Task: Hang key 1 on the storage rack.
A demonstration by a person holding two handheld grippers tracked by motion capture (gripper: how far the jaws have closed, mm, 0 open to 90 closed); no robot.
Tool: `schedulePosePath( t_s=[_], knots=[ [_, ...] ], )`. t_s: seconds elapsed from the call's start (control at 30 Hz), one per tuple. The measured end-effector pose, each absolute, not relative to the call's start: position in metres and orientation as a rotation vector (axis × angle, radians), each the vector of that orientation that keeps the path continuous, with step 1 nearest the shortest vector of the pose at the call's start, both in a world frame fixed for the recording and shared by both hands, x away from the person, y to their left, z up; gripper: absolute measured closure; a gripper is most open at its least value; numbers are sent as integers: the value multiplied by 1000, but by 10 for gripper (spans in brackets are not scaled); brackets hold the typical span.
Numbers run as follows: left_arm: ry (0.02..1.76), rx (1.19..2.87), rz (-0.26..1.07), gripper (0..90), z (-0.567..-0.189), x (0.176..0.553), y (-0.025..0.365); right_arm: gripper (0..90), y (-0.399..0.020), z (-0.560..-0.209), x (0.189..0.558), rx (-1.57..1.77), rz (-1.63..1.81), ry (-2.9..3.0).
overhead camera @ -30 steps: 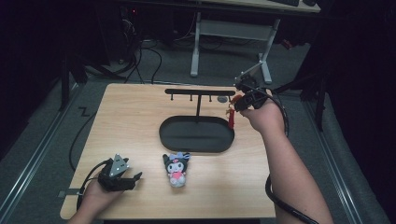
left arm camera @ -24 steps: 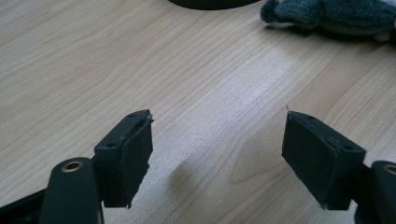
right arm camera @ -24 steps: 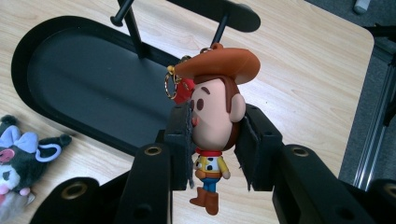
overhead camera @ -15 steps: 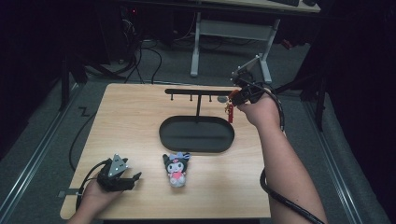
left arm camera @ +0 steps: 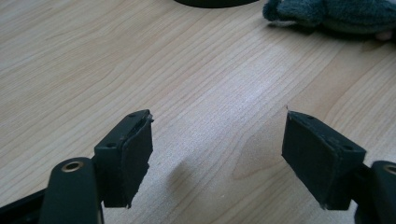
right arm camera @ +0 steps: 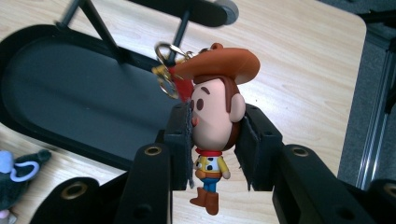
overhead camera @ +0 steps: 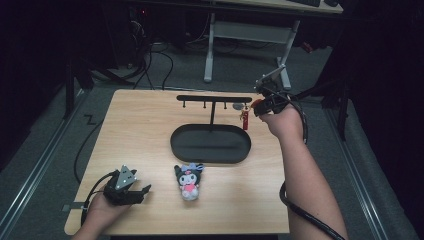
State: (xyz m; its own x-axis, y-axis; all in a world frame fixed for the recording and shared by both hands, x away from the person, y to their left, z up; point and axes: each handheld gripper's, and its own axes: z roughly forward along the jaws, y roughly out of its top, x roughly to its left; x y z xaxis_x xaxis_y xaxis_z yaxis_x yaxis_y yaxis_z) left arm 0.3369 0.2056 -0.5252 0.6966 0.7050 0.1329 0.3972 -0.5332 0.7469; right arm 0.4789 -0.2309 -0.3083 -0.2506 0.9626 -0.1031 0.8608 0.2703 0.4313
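Up at the far right of the table (overhead camera: 150,125), the right gripper (right arm camera: 214,140) has its 2 jaws clamped on the head of a cowboy figure keychain (right arm camera: 215,121), held beside the end of the black hook rack (overhead camera: 214,98) above the oval tray (overhead camera: 210,145). Near the front left, the left gripper (left arm camera: 217,154) rests with jaws apart and nothing between them, just beside a plush toy (overhead camera: 188,180).

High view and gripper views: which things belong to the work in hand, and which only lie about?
In the work:
- right gripper
- cowboy figure keychain with brown hat
- black metal hook stand with oval tray

Lying about:
- dark plush doll with pink front
- left gripper, open
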Motion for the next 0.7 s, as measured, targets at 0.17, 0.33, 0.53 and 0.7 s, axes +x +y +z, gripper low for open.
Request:
schedulePosePath(
  t_s=[0.17,0.33,0.53,0.7],
  knots=[
    [834,2191,559,249,-526,337,204,677,-235,-320,477,1676,411,2209],
    [834,2199,554,249,-526,337,204,676,-238,-338,478,1705,410,2226],
    [833,2205,555,249,-527,337,204,674,-238,-364,480,1732,415,2253],
    [832,2202,556,249,-527,337,204,657,-236,-379,483,1758,431,2258]
  ],
)
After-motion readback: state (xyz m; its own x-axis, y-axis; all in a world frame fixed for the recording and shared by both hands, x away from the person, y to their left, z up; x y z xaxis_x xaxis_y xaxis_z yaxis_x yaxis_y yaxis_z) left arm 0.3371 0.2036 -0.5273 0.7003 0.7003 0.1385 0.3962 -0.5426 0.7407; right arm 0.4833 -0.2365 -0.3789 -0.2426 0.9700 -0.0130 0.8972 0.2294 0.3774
